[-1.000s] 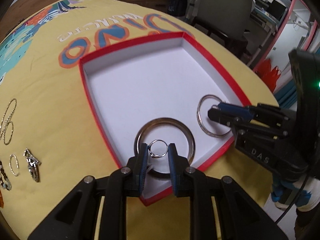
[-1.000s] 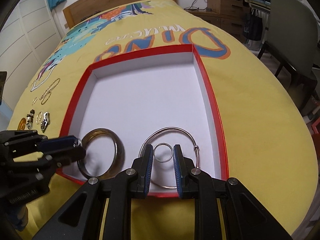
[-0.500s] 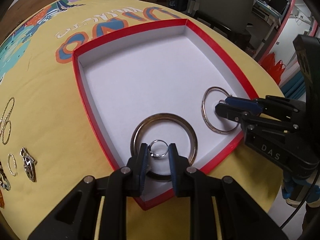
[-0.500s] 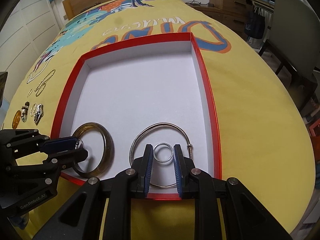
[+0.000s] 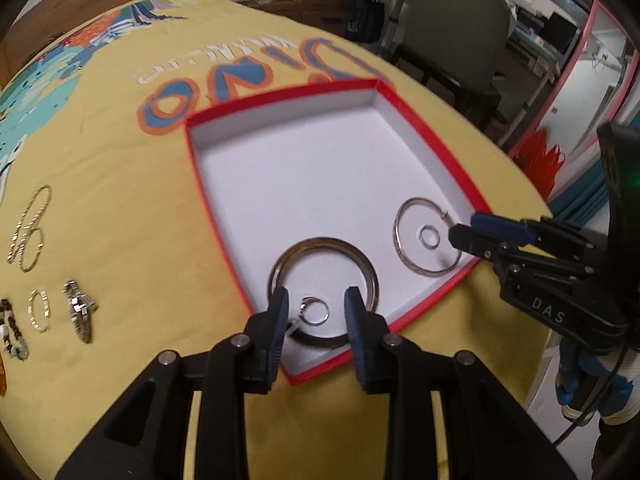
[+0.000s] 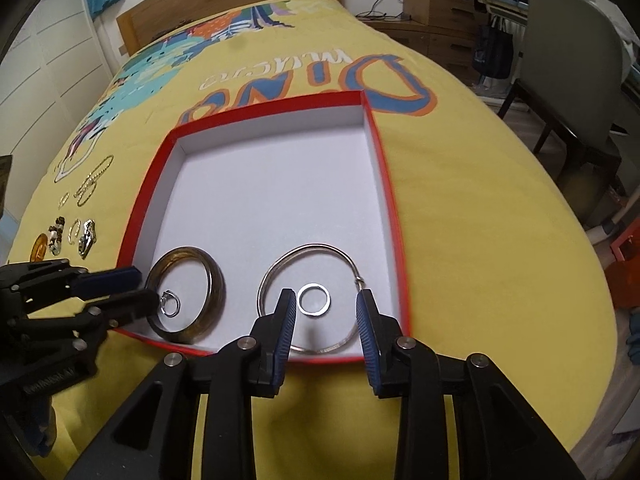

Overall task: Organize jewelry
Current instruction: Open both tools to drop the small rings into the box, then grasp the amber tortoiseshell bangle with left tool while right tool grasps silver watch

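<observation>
A red-rimmed white tray (image 5: 208, 200) (image 6: 390, 200) lies on the yellow bedspread. My left gripper (image 5: 318, 308) is open over the tray's near corner. A small silver ring (image 5: 315, 312) (image 6: 170, 305) lies between its fingers, inside a dark bangle (image 5: 370, 270) (image 6: 214, 280). My right gripper (image 6: 326, 306) is open too. A plain silver ring (image 6: 315, 299) (image 5: 429, 237) lies between its fingers, inside a thin silver bangle (image 6: 312, 249) (image 5: 400, 244).
More jewelry lies on the bedspread left of the tray: thin gold bangles (image 5: 30, 236) (image 6: 90, 184), a small ring (image 5: 40, 310) (image 6: 75, 231), a silver clip (image 5: 80, 312) (image 6: 87, 238), a beaded piece (image 5: 12, 332) (image 6: 56, 234). A grey chair (image 6: 568, 52) stands by the bed's right side.
Both grippers have opened and let go of their rings, which now lie in the tray inside the bangles. Both grippers have pulled back slightly.
</observation>
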